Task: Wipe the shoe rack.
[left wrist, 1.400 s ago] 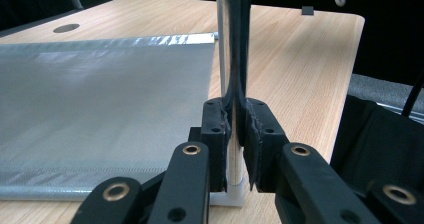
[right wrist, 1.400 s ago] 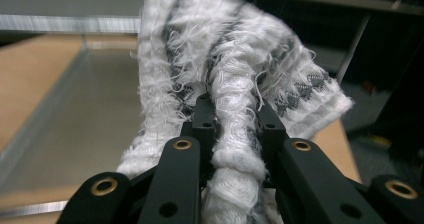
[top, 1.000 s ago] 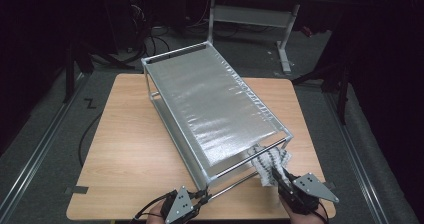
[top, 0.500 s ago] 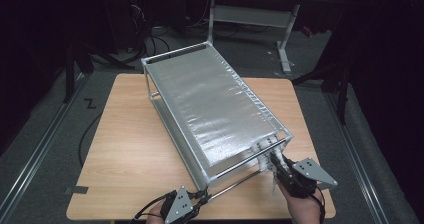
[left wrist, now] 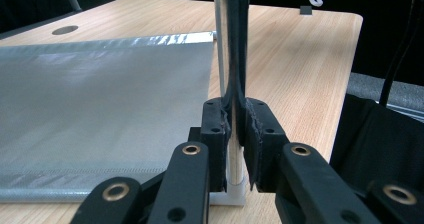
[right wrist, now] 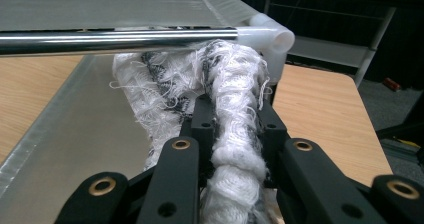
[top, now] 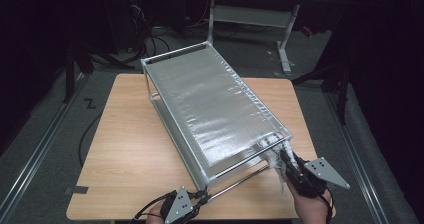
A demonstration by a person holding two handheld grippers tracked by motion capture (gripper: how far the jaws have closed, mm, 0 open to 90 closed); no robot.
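Got a metal rack (top: 215,109) with silvery mesh shelves sitting diagonally on a light wooden table (top: 130,149), near corner pointing toward the bottom right of the high view. Left gripper (top: 201,198) down at the near table edge, clamped tight on the rack's front upright post (left wrist: 231,59); in the left gripper view the chrome post runs straight up between the two black pads (left wrist: 216,129), squeezed from both sides, with its white plastic foot (left wrist: 232,194) planted on the table just below the pads. Lower mesh shelf (left wrist: 100,109) spreading off to the left of that post. Right gripper (top: 286,160) over at the rack's near right corner, pinched shut on a fuzzy white cloth with dark flecks (right wrist: 232,129). Cloth bunched into a thick roll between the fingers (right wrist: 202,119), poking out past the tips and fraying up against the underside of the top chrome rail (right wrist: 120,40), right beside the white corner connector (right wrist: 272,36). More loose cloth hanging to the left of the jaws, below the rail. From the high view, same cloth (top: 275,156) seen draped at that corner of the rack, partly over the edge and trailing down in front of the hand (top: 312,209).
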